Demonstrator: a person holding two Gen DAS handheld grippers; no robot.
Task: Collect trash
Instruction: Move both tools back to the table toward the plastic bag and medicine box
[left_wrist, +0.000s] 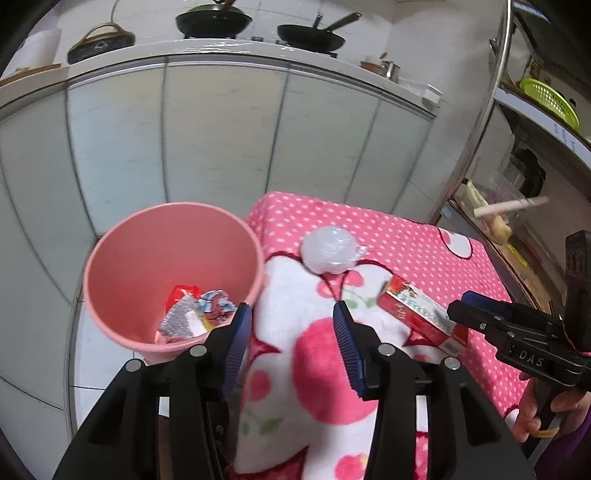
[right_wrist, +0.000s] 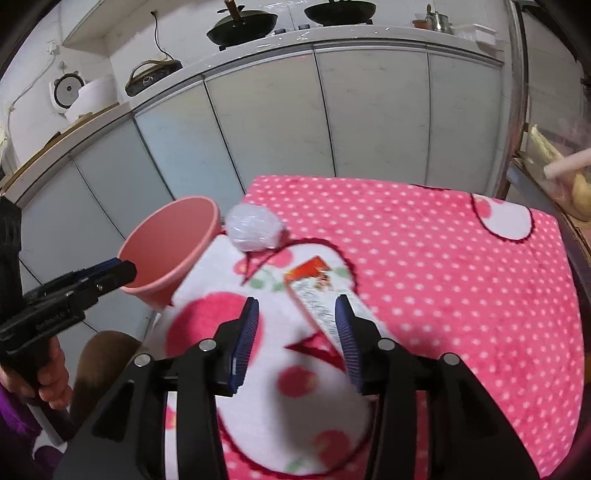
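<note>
A pink bin (left_wrist: 110, 266) stands on the floor at the table's left edge; it holds several wrappers (left_wrist: 195, 314). It also shows in the right wrist view (right_wrist: 166, 236). A white crumpled plastic ball (left_wrist: 330, 249) (right_wrist: 253, 227) lies on the pink dotted blanket near the bin. A red and silver carton (left_wrist: 421, 314) (right_wrist: 317, 295) lies flat to its right. My left gripper (left_wrist: 291, 314) is open and empty, over the blanket's left edge beside the bin. My right gripper (right_wrist: 297, 308) is open, just short of the carton, not touching it.
The pink blanket (right_wrist: 443, 258) covers a small table. Grey cabinet doors (left_wrist: 221, 129) stand behind, with pans on the counter (left_wrist: 214, 20). A metal shelf rack (left_wrist: 498, 110) with a green basket (left_wrist: 550, 99) stands at the right. A brown stool (right_wrist: 103, 354) sits at the table's left.
</note>
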